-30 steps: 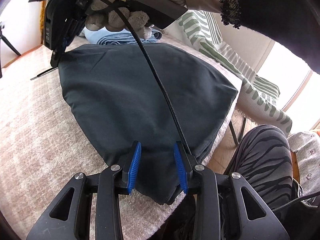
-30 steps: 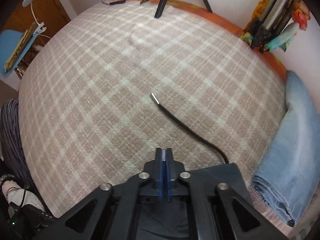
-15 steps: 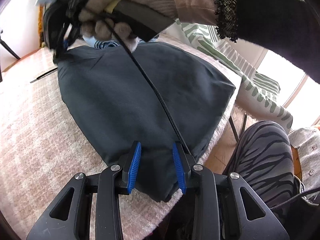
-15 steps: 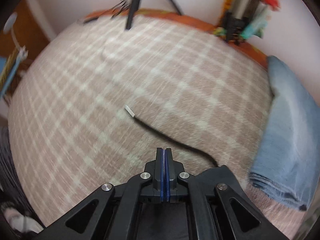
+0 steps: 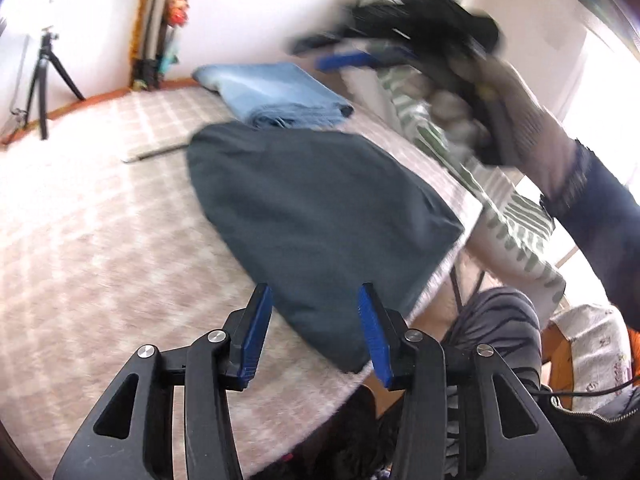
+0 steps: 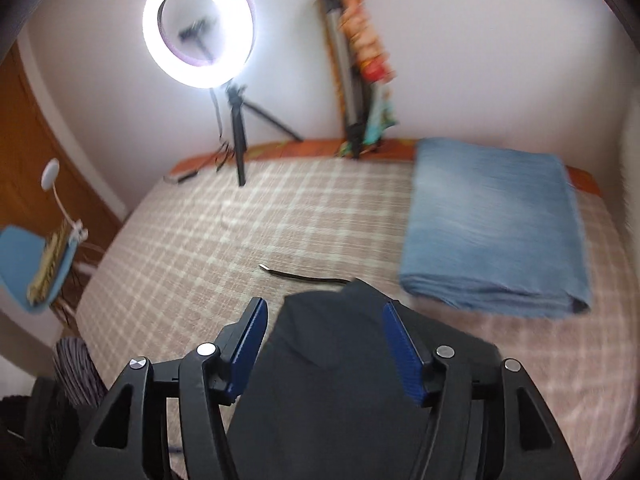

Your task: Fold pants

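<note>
Both grippers, left [image 5: 314, 330] and right [image 6: 326, 346], hung spread and empty over the folded dark pants [image 5: 320, 216], fold apparently done

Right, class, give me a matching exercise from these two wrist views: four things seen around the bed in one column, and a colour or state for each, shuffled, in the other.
Things
1. dark pants
2. folded jeans
3. ring light
4. left claw

States
A. lit, on a tripod by the wall
B. open, holding nothing
C. light blue, stacked beside the dark garment
D. charcoal, lying folded on the checked blanket

Pairs: 1-D, 2-C, 3-A, 4-B
</note>
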Motion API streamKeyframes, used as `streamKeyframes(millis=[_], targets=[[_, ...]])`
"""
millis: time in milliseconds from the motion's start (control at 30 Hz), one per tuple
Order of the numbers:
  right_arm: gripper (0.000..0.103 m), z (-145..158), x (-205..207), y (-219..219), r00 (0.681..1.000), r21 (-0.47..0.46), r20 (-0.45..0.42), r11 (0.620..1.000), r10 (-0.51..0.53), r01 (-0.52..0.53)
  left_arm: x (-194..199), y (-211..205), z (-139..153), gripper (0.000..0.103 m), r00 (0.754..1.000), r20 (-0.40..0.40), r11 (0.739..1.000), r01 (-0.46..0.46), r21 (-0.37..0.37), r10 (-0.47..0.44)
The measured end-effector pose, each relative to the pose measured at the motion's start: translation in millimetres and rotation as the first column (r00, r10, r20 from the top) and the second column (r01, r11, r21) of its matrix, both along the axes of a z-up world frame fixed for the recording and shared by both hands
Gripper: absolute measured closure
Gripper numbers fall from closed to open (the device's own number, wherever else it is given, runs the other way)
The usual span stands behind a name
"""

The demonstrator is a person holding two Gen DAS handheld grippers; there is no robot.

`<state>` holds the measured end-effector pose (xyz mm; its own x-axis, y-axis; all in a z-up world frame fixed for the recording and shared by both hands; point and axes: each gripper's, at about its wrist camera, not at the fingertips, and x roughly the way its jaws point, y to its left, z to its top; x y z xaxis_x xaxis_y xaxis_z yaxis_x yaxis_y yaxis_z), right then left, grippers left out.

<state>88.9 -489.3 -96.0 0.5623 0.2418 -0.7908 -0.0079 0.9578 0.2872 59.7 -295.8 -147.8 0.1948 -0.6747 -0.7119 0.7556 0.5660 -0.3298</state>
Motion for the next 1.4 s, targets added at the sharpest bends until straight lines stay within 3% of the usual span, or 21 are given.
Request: streamKeyframes(millis=[200, 300, 500, 700, 900, 1167, 1400], targets=[[0.019, 15.6, -50.3, -32.6, 0.992, -0.018, 0.069, 0.994, -0.103, 0.105, 20.4, 11.8, 8.4, 0.047, 0.998, -0.017, 0.998, -0.064, 0.006, 0.064], [0.017, 17.9, -74.7, -50.5, 0.980, -0.029, 0.098, 0.984, -0.174, 0.177, 32.1, 11.8, 7.6, 0.047, 0.995, -0.046, 0.996, -0.088, 0.001, 0.088], [0.002, -6.3, -100.2, -73.9, 0.978, 0.020, 0.008, 0.978, -0.206, 0.206, 58.5, 1.7, -6.8, 0.047, 0.977, -0.168, 0.991, -0.135, -0.011, 0.131], [0.002, -51.6, -109.7, -94.6, 0.968, 0.082, -0.121, 0.970, -0.219, 0.229, 74.0, -12.9, -26.2, 0.046, 0.954, -0.259, 0.987, -0.158, 0.001, 0.153], [0.002, -86.5, -112.5, -117.9, 0.952, 0.242, -0.200, 0.930, -0.231, 0.276, 84.0, -22.5, -42.0, 0.046, 0.936, -0.312, 0.986, -0.167, 0.017, 0.164], [0.003, -120.9, -113.2, -134.0, 0.943, 0.348, -0.259, 0.891, -0.209, 0.293, 92.6, -30.9, -56.9, 0.046, 0.918, -0.358, 0.985, -0.174, 0.022, 0.170], [0.003, -135.6, -111.8, -135.0, 0.966, 0.475, -0.241, 0.856, -0.096, 0.204, 97.9, -40.5, -60.7, 0.047, 0.917, -0.368, 0.987, -0.160, 0.008, 0.152]])
